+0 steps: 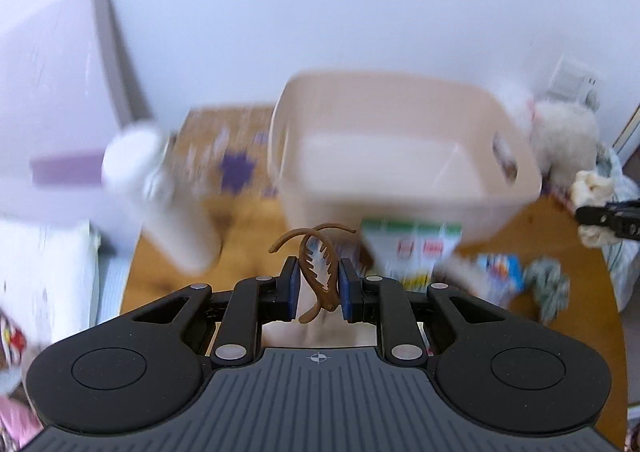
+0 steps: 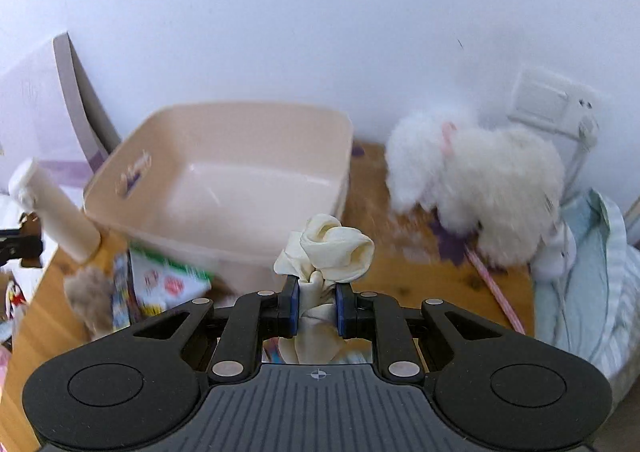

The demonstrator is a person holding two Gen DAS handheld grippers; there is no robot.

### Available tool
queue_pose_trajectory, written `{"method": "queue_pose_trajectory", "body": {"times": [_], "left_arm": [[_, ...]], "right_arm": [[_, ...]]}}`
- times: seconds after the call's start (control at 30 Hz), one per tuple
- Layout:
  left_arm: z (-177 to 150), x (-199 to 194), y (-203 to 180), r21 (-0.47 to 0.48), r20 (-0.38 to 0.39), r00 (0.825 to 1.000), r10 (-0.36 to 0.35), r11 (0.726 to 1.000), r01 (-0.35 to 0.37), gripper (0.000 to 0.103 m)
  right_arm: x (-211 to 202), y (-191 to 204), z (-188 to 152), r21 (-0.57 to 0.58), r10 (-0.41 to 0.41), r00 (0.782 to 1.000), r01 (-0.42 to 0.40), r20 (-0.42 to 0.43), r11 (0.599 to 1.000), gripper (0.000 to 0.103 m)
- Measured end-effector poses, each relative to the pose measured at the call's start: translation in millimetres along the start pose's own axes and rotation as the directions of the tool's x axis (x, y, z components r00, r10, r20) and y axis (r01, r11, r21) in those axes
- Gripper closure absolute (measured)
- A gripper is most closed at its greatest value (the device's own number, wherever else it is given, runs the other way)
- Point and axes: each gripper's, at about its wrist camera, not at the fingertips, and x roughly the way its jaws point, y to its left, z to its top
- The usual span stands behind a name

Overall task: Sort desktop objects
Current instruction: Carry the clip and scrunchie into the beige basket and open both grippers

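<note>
The wooden table [image 2: 420, 276] carries everything, and the biggest thing on it is the beige bin [image 2: 224, 179], empty as far as its floor shows, sitting at about eleven o'clock from the right tongs [image 2: 317, 306] and at about one o'clock from the left tongs [image 1: 319, 286]. At two o'clock in the right view stands a fluffy white toy dog [image 2: 476, 187], well apart from the bin. A tall white bottle [image 1: 160, 191] leans at ten o'clock in the left view, beside the bin, and printed packets [image 1: 412, 252] lie against the bin's near wall.

The right tongs are pinching a knotted cream rawhide chew [image 2: 328, 248] by its narrow waist, the knot bulging above the pads. It looks light, stiff and dry, so that waist is likely the safest hold.

The left tongs are pinching a brown hair claw clip [image 1: 316, 268] across its toothed body, its curved prongs sticking out above. It looks very light, hard and slick, probably brittle at the thin prongs; the thicker middle seems the better place to grip.

Both items hang above the table, near the bin's front wall.
</note>
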Motion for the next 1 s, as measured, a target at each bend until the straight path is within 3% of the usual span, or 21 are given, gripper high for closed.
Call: {"method": "queue_pose_trajectory", "body": {"times": [0.23,0.47,0.67,0.83,0.9,0.97,1.0], "left_arm": [[61,24,-32,0.073,0.07,0.997,0.016,0.997,-0.021,0.083],[97,80,-56,0.114,0.025,0.999,0.046,0.992,-0.048,0.083],[103,120,-69,0.143,-0.033,0.995,0.091,0.986,-0.086,0.083],[101,147,-73,0.141,-0.124,0.992,0.028,0.99,-0.01,0.083],[97,154,-74,0.149,-0.144,0.989,0.032,0.989,-0.011,0.083],[93,158,-75,0.164,-0.157,0.987,0.022,0.986,0.004,0.083],[92,158,-74,0.166,-0.158,0.987,0.01,0.986,0.017,0.083]], "right_arm": [[26,13,41,0.027,0.018,0.999,-0.019,0.03,0.999,0.087],[70,25,59,0.051,0.018,1.0,-0.018,-0.001,0.999,0.087],[105,36,54,0.033,-0.01,0.997,0.013,-0.078,0.999,0.087],[120,36,49,0.031,-0.03,0.993,0.034,-0.118,0.999,0.086],[124,36,48,0.022,-0.041,0.991,0.045,-0.131,0.999,0.086],[123,37,47,0.008,-0.05,0.991,0.051,-0.127,0.999,0.082],[123,38,47,0.005,-0.053,0.99,0.054,-0.128,0.999,0.073]]}}
